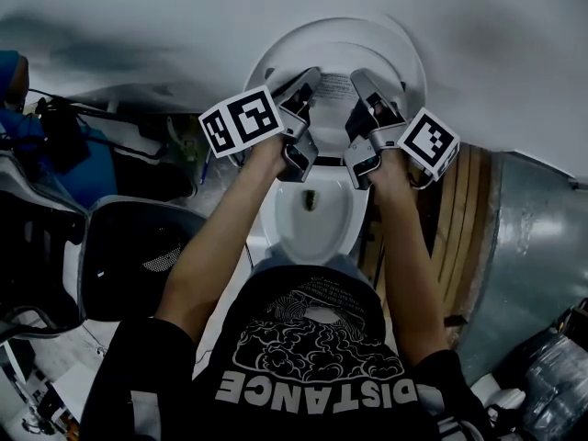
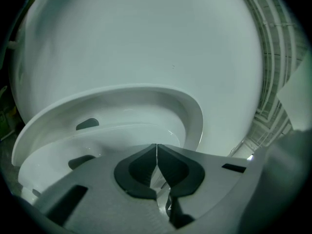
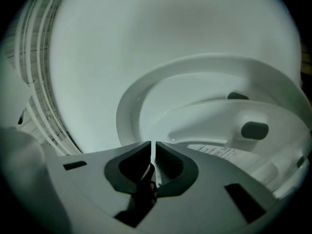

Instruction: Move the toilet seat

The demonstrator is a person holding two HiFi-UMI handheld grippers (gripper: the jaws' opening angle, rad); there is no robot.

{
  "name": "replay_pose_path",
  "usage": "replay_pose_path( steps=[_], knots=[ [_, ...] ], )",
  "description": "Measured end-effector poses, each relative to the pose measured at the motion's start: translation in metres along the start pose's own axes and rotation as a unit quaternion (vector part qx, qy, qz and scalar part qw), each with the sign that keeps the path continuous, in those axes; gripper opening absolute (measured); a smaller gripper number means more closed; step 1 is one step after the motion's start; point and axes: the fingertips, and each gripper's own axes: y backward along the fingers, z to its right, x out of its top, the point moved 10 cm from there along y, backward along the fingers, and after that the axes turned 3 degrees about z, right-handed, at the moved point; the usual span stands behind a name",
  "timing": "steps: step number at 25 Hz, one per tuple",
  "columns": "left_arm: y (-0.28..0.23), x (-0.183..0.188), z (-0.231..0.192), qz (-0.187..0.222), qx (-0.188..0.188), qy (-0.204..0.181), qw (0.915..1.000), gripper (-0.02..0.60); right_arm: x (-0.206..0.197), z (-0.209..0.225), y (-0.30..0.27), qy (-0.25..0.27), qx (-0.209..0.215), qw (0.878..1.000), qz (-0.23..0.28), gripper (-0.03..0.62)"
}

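The white toilet seat (image 1: pixel 397 55) stands raised against the lid (image 1: pixel 276 51), above the open bowl (image 1: pixel 317 220). In the left gripper view the seat's ring (image 2: pixel 192 112) shows its underside with dark bumpers (image 2: pixel 87 124), and the lid (image 2: pixel 146 43) fills the view behind it. The right gripper view shows the same ring (image 3: pixel 127 112) with a bumper (image 3: pixel 254 129). My left gripper (image 1: pixel 309 79) (image 2: pixel 156 146) is shut with nothing between its pads, its tips close to the seat. My right gripper (image 1: pixel 359 79) (image 3: pixel 152 143) is shut but for a thin slit and holds nothing.
A black mesh seat (image 1: pixel 138 255) stands left of the toilet, with blue gear (image 1: pixel 50 154) behind it. Wooden slats (image 1: pixel 455 219) and a grey metal surface (image 1: pixel 533 246) flank the toilet on the right. The pale wall (image 1: pixel 138 16) rises behind.
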Motion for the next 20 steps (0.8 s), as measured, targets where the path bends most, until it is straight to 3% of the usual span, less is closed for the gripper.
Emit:
replay_pose_path(
  steps=[4,8,16,20],
  knots=[
    [0.001,-0.001,0.002,-0.012,-0.004,-0.016,0.9998,0.018,-0.005,-0.004,0.005,0.017,-0.018,1.0,0.004,0.038],
    [0.014,-0.006,0.003,-0.025,-0.013,-0.035,0.999,0.018,-0.025,-0.019,0.007,0.03,0.004,0.999,0.01,0.038],
    [0.052,-0.017,0.006,-0.041,-0.036,-0.055,0.997,0.014,-0.066,-0.049,0.029,0.163,-0.04,0.986,0.013,0.037],
    [0.069,-0.023,0.012,-0.053,-0.036,-0.096,0.9933,0.014,-0.084,-0.064,0.041,0.244,-0.074,0.967,0.011,0.038]
  ],
)
